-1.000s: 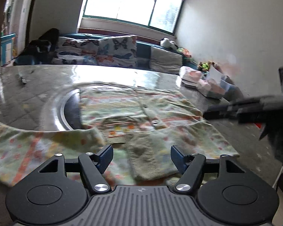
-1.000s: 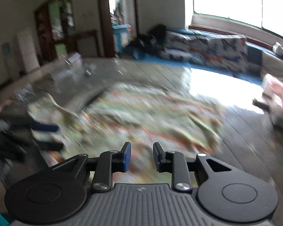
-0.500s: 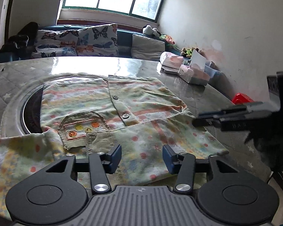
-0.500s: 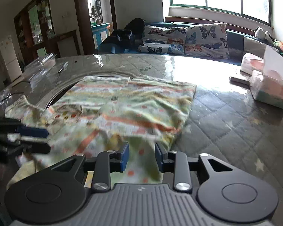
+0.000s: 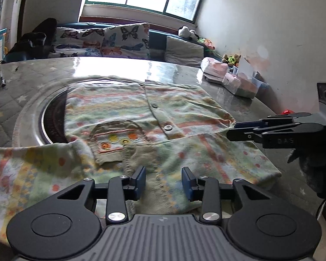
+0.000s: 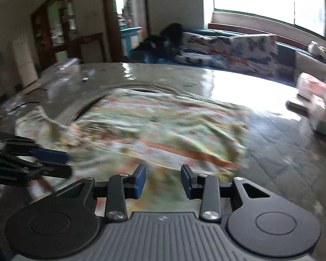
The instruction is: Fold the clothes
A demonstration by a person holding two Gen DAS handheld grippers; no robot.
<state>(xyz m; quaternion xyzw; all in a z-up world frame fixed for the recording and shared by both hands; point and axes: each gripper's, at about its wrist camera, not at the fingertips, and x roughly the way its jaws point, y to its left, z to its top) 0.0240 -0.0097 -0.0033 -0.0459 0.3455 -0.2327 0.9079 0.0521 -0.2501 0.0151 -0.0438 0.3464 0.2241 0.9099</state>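
Note:
A pastel patterned shirt (image 5: 163, 113) with a front pocket (image 5: 117, 139) and buttons lies spread on the table, one sleeve folded across its lower part. My left gripper (image 5: 164, 182) hovers over the near hem, jaws closing, cloth below the gap and the pads not pressing it. In the left wrist view my right gripper (image 5: 234, 130) reaches in from the right, its tips at the shirt's right edge. The blurred right wrist view shows the shirt (image 6: 163, 130) ahead, my right gripper (image 6: 163, 180) with jaws opening and nothing clamped, and the left gripper (image 6: 54, 158) at the left.
The grey quilted table (image 5: 119, 67) has a round dark inset (image 5: 52, 117) partly under the shirt. Tissue packs and boxes (image 5: 239, 82) stand at the far right, a pen (image 5: 2, 81) at the far left. A sofa with butterfly cushions (image 5: 110, 41) lies beyond.
The left gripper's jaws have narrowed and it has shifted over the shirt's near hem. The right gripper's jaws have widened a little, and it sits lower beside the shirt's right edge.

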